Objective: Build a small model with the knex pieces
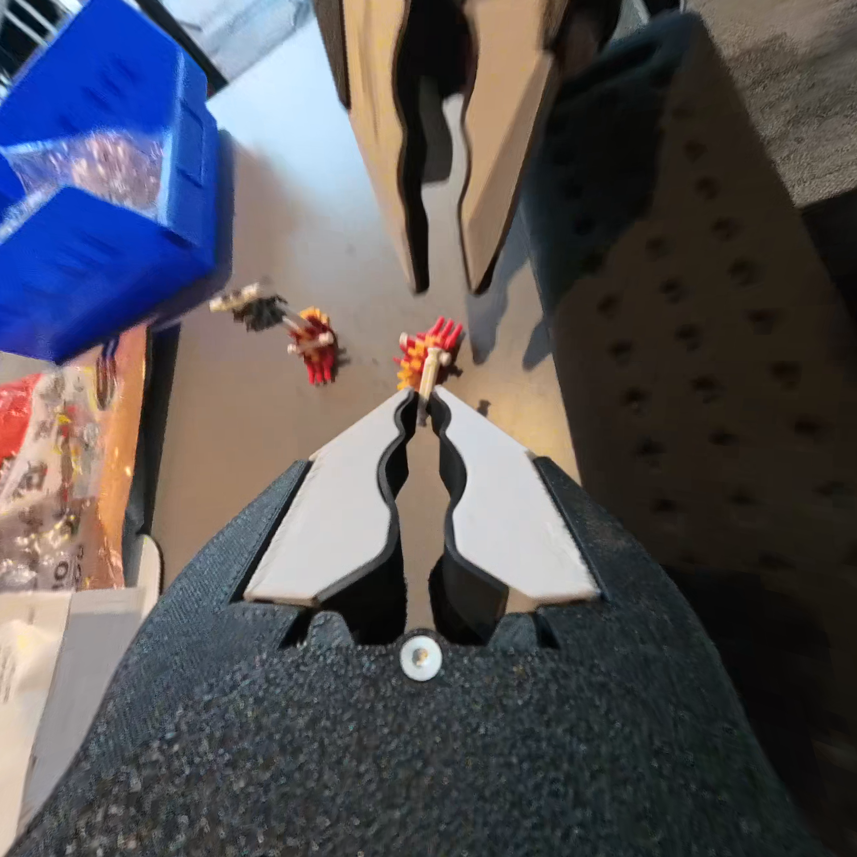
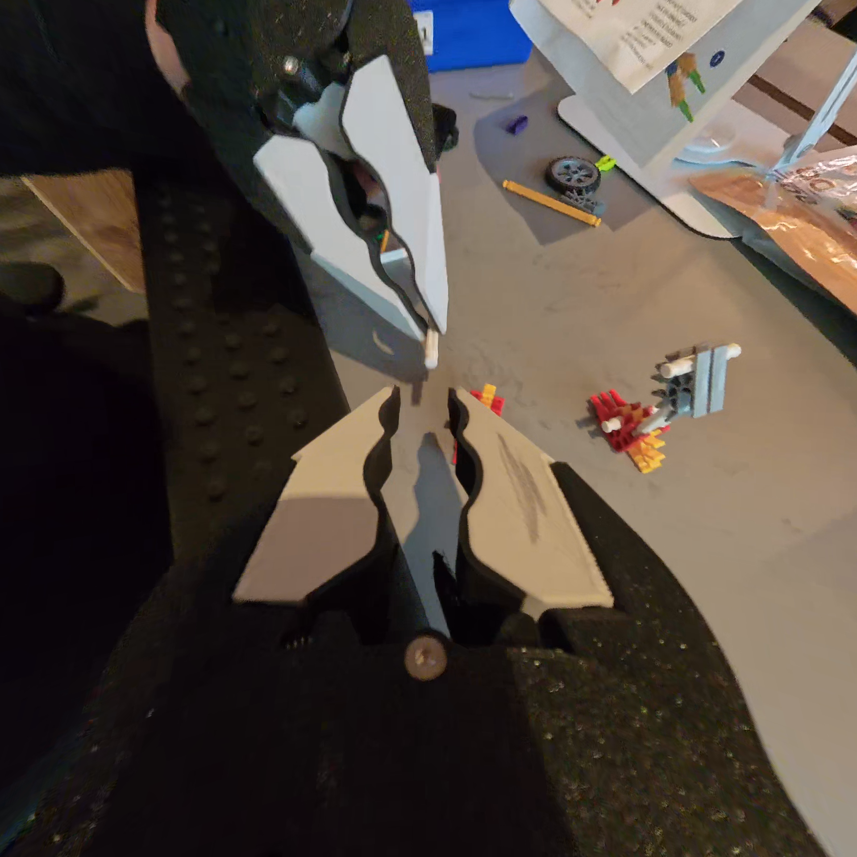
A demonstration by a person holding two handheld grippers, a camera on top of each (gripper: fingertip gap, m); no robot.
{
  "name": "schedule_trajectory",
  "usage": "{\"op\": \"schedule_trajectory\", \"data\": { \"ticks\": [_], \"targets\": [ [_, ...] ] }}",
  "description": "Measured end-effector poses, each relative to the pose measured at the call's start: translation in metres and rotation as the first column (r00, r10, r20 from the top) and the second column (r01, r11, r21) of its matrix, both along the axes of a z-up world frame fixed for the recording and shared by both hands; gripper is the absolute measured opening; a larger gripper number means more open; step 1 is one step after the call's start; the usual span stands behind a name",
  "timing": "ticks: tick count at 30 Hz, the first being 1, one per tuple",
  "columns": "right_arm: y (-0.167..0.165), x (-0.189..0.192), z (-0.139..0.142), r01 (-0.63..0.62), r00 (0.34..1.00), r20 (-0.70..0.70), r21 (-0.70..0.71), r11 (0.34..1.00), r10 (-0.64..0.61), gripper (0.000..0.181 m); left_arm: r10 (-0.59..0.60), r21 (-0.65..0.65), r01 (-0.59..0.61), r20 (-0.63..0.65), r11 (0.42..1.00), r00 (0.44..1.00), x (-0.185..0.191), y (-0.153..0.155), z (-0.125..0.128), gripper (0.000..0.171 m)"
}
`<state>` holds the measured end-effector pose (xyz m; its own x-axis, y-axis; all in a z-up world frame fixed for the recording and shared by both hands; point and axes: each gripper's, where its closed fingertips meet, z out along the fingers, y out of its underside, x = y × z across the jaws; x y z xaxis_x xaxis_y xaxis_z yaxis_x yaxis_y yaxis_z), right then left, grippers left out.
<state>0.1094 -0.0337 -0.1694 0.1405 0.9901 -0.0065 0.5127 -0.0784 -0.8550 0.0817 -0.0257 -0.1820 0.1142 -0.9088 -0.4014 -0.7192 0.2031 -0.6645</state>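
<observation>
A short white rod (image 1: 429, 378) is pinched at one end between the tips of the left gripper (image 1: 421, 398), whose 2 fingers are clenched on it; the rod's free end sticks out past the tips. Seen from the right wrist view, the rod (image 2: 431, 348) hangs just clear of the grey table (image 2: 603, 533).

Just beyond the left tips a red and orange cluster (image 1: 429, 352) of toy pieces lies on the table (image 1: 278, 259). The right gripper (image 2: 421, 399) points at the left one from the opposite side, tips near the rod but apart from it, jaws parted with nothing between them. The cluster (image 2: 488, 399) peeks out just behind its right finger.

Farther right of that gripper lies a second build (image 2: 649, 412): red and orange pieces joined by white rods to a grey block. Well beyond it are a yellow rod (image 2: 551, 203) and a small wheel (image 2: 573, 172). Left of the left gripper stands a blue bin (image 1: 106, 195).
</observation>
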Motion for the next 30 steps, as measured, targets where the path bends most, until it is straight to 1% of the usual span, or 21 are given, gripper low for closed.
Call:
{"op": "schedule_trajectory", "data": {
  "ticks": [2, 5, 7, 10, 11, 12, 14, 15, 17, 20, 23, 30],
  "targets": [
    [-0.003, -0.003, 0.002, 0.008, 1.000, -0.028, -0.029, 1.000, -0.009, 0.020, -0.010, 0.046, 0.008, 0.034, 0.999, 0.999, 0.015, -0.004, 0.008, 0.005],
    [0.001, -0.001, 0.007, 0.040, 0.997, -0.065, -0.039, 0.998, -0.043, 0.016, -0.023, 0.104, 0.019, 0.043, 0.994, 0.999, 0.028, -0.005, 0.012, 0.004],
    [0.001, 0.000, 0.011, 0.039, 0.995, -0.092, -0.041, 0.998, -0.043, 0.000, -0.029, 0.127, 0.021, 0.064, 0.992, 0.998, 0.034, -0.006, 0.014, 0.004],
    [0.002, 0.003, 0.013, 0.046, 0.994, -0.097, -0.022, 0.999, -0.048, 0.000, -0.028, 0.140, 0.014, 0.096, 0.990, 0.995, 0.039, -0.006, 0.017, 0.004],
    [0.002, 0.004, 0.013, 0.046, 0.994, -0.098, -0.023, 0.999, -0.048, 0.002, -0.027, 0.143, 0.012, 0.103, 0.990, 0.994, 0.039, -0.006, 0.017, 0.004],
    [0.002, 0.005, 0.013, 0.051, 0.993, -0.101, -0.031, 0.998, -0.054, 0.013, -0.024, 0.139, 0.008, 0.117, 0.990, 0.993, 0.040, -0.006, 0.018, 0.004],
    [0.002, 0.009, 0.011, 0.050, 0.995, -0.080, -0.026, 0.998, -0.052, 0.018, -0.019, 0.136, 0.000, 0.138, 0.991, 0.990, 0.041, -0.005, 0.020, 0.004],
    [0.003, 0.010, 0.010, 0.054, 0.996, -0.070, -0.012, 0.998, -0.055, 0.018, 0.002, 0.149, -0.026, 0.155, 0.988, 0.988, 0.039, -0.001, 0.024, 0.004],
    [0.002, 0.010, 0.012, 0.054, 0.995, -0.088, -0.020, 0.998, -0.055, 0.016, 0.006, 0.127, -0.029, 0.173, 0.991, 0.985, 0.039, -0.001, 0.026, 0.004],
    [0.004, 0.009, 0.011, 0.064, 0.995, -0.081, 0.001, 0.998, -0.063, 0.006, -0.018, 0.128, -0.006, 0.188, 0.992, 0.982, 0.043, -0.004, 0.028, 0.004],
    [0.006, 0.008, 0.013, 0.067, 0.993, -0.095, 0.007, 0.998, -0.066, 0.005, -0.012, 0.135, -0.016, 0.205, 0.991, 0.979, 0.043, -0.003, 0.030, 0.004],
    [0.011, 0.006, 0.018, 0.086, 0.988, -0.129, 0.026, 0.996, -0.082, 0.005, 0.005, 0.085, -0.029, 0.270, 0.996, 0.963, 0.041, 0.002, 0.034, 0.005]
  ]
}}
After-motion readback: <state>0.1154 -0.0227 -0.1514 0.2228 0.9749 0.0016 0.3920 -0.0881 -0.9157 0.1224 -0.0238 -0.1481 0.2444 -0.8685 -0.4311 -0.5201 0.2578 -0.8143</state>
